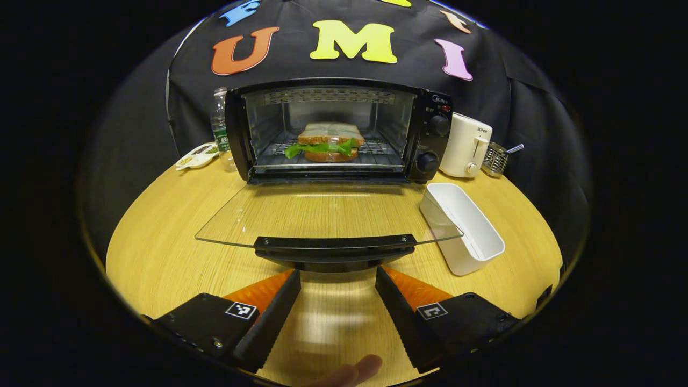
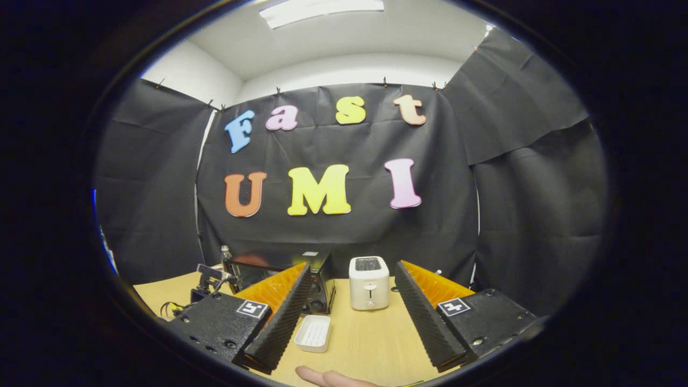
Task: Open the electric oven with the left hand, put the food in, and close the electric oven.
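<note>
In the left gripper view a black electric oven (image 1: 430, 129) stands at the back of the round wooden table (image 1: 161, 252). Its glass door (image 1: 322, 215) lies folded down flat, and a sandwich (image 1: 329, 142) with green lettuce rests on the rack inside. My left gripper (image 1: 337, 279) is open, its fingers just below and in front of the door's black handle (image 1: 335, 248), not touching it. My right gripper (image 2: 352, 298) is open and empty, held high. The right gripper view shows the oven (image 2: 321, 287) partly behind the left finger.
An empty white rectangular tray (image 1: 465, 226) lies right of the open door. A white toaster (image 1: 466, 145) and a metal mesh holder (image 1: 497, 158) stand at the back right. A plastic bottle (image 1: 219, 129) and a small dish (image 1: 198, 156) sit left of the oven.
</note>
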Demonstrator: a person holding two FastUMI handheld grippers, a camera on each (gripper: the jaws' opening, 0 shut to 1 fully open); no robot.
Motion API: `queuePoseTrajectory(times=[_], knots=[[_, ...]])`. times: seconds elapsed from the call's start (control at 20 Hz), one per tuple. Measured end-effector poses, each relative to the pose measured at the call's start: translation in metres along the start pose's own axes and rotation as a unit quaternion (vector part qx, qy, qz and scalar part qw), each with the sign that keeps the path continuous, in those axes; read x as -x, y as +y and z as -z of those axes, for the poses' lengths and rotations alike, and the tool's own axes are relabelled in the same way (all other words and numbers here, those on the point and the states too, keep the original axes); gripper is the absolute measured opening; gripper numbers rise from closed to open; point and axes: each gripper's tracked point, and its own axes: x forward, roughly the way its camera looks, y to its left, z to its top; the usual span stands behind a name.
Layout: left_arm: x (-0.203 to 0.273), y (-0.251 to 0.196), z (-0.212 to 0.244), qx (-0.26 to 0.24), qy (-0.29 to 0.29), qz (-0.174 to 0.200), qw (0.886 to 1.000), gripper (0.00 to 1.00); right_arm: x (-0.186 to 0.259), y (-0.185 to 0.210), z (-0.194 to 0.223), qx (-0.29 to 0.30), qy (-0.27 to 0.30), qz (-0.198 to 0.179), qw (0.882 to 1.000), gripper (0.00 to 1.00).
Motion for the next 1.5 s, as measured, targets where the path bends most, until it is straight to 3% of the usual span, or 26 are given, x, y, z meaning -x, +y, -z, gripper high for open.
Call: queuePoseTrajectory(times=[0.4,0.6,0.95,1.15,1.5], knots=[[0.015,-0.002,-0.034,0.013,-0.028,0.009,1.000,0.93,-0.003,-0.001,0.012,-0.012,0.021,0.004,1.000,0.99],[0.021,-0.004,-0.071,0.020,-0.076,0.021,0.997,0.94,-0.006,0.000,0.021,-0.009,0.037,0.011,0.999,0.99],[-0.002,-0.001,-0.139,0.029,-0.112,0.035,0.993,0.93,0.001,-0.005,0.022,-0.002,0.047,0.020,0.999,1.00],[-0.011,0.017,-0.158,0.039,-0.115,0.007,0.993,0.93,0.007,-0.006,0.025,-0.004,0.055,0.030,0.998,0.99],[0.058,0.013,-0.171,0.030,-0.176,0.018,0.984,0.93,0.028,-0.007,0.020,-0.006,0.055,0.040,0.998,0.99]])
